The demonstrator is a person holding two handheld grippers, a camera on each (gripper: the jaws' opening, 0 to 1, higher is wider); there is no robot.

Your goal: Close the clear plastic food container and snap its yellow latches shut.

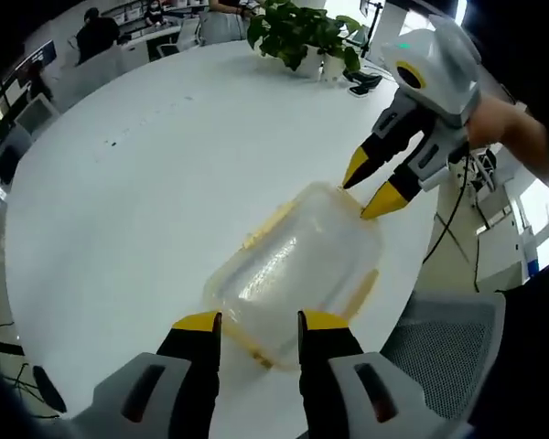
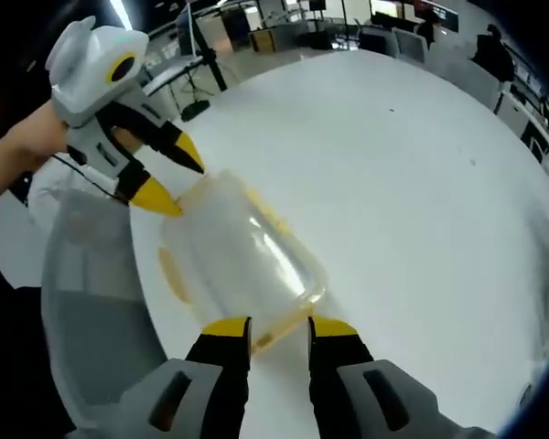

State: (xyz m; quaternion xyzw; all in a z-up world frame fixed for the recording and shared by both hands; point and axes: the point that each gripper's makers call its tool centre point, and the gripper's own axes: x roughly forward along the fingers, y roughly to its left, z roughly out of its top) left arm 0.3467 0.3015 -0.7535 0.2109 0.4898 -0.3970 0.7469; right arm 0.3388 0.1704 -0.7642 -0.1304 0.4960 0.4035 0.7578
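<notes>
A clear plastic food container (image 1: pixel 293 265) (image 2: pixel 242 251) lies on the white table (image 1: pixel 119 201) (image 2: pixel 403 174) near its edge, lid on. Yellow latches (image 1: pixel 267 224) (image 2: pixel 171 270) run along its sides and ends. My left gripper (image 1: pixel 261 322) (image 2: pixel 174 178) is open, and its yellow tips straddle one short end of the container. At the opposite short end my right gripper (image 2: pixel 279 327) (image 1: pixel 371 187) is also open, its tips on either side of that end's latch. Whether any tip touches the plastic is unclear.
A grey mesh chair (image 1: pixel 444 338) (image 2: pixel 87 302) stands just past the table edge beside the container. A potted plant (image 1: pixel 302 32) and a dark device (image 1: pixel 361 82) sit at the table's far side. Office chairs and people are in the background.
</notes>
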